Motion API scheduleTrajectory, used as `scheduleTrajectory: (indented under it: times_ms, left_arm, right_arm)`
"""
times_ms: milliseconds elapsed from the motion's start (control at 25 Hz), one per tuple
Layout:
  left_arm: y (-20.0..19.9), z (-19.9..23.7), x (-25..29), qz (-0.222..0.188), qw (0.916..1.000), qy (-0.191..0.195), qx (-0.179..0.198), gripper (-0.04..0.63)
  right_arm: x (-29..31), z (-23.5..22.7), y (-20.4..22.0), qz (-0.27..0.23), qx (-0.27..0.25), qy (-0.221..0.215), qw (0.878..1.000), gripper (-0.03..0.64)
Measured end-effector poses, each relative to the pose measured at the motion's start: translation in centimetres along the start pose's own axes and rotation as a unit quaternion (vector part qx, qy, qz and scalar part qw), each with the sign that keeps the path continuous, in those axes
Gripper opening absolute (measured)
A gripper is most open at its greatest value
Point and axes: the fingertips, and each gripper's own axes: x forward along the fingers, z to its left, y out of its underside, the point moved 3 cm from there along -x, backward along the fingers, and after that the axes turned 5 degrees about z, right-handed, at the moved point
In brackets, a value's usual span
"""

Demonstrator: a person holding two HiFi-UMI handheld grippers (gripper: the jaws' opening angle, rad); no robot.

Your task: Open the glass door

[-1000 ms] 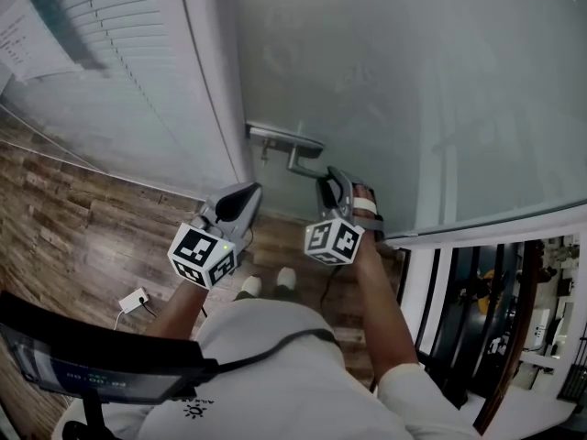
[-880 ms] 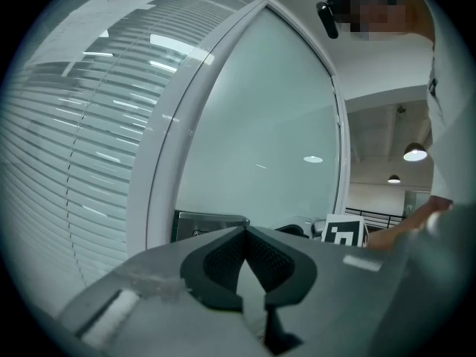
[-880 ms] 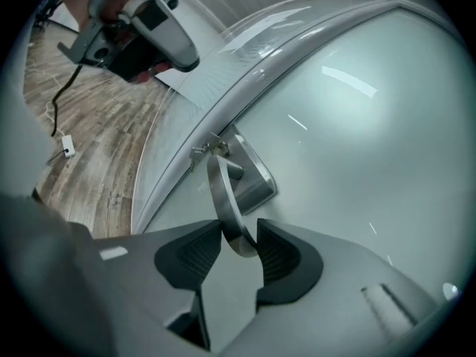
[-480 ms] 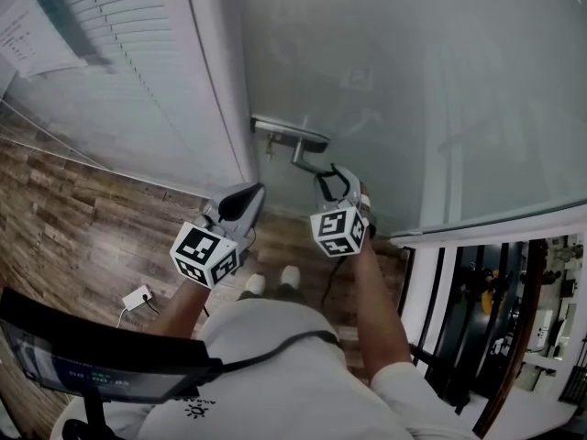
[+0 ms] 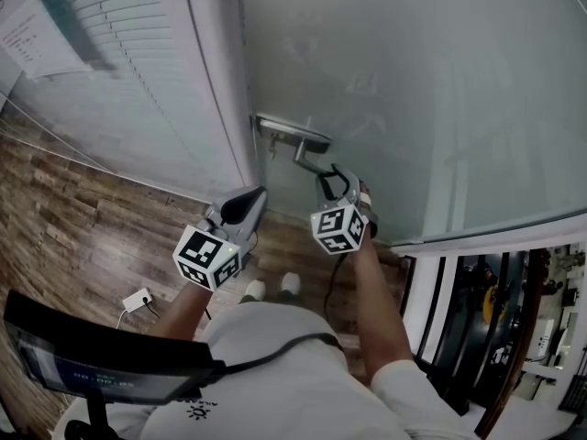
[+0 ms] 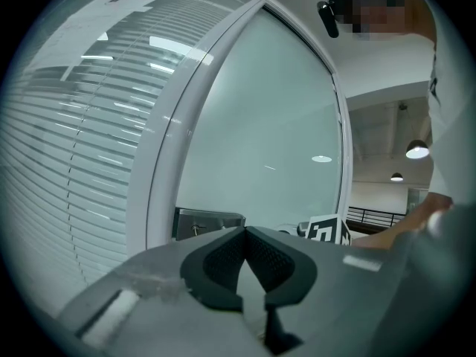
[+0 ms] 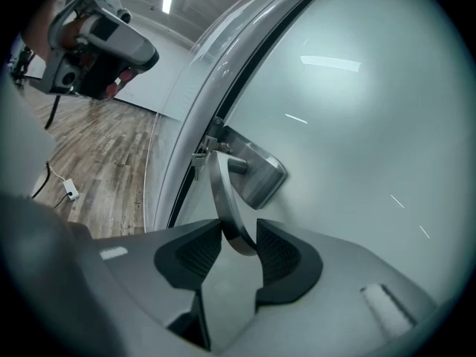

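Glass door (image 5: 413, 90), apparently closed, with its lever handle (image 7: 227, 199) mounted near the door's left edge, beside the white frame (image 5: 215, 90). The lever's free end lies between the parted jaws of the right tool (image 7: 239, 236), unclamped. Likely fault: pressing down before closing would let the thin, curved lever slip out. Left tool (image 6: 245, 233): jaws together, empty, apart from the handle.

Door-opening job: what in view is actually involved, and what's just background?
In play: glass door; lever handle; right gripper, open jaws either side of it.
Lying about: left gripper, shut and empty; window blinds; paper sheet; white plug on the wood floor.
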Motion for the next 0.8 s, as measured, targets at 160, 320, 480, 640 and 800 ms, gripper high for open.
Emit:
scheduleTrajectory:
  times_ms: [160, 320, 480, 640, 800]
  left_arm:
    - [-0.3, -0.2, 0.5, -0.002, 1.0000, -0.007, 0.001, 0.003]
    - [-0.9, -0.5, 1.1, -0.005, 0.9999, -0.015, 0.004, 0.003]
    - [-1.0, -0.9, 1.8, -0.006, 0.9997, -0.025, 0.005, 0.003]
    - [-1.1, -1.6, 2.7, -0.010, 0.9993, -0.037, 0.003, 0.003]
    - [-0.7, -2.3, 3.1, -0.005, 0.9988, -0.049, 0.001, 0.003]
  right_arm:
    - [0.9, -0.7, -0.1, 0.001, -0.011, -0.007, 1.000, 0.149]
    - [1.6, -1.4, -0.2, -0.001, -0.019, -0.014, 1.000, 0.147]
    - [2.2, -1.9, -0.3, -0.002, -0.029, -0.024, 0.999, 0.143]
    - [2.7, -2.6, -0.5, -0.005, -0.052, -0.029, 0.998, 0.140]
    - [2.6, -3.5, -0.7, -0.013, -0.087, -0.035, 0.995, 0.137]
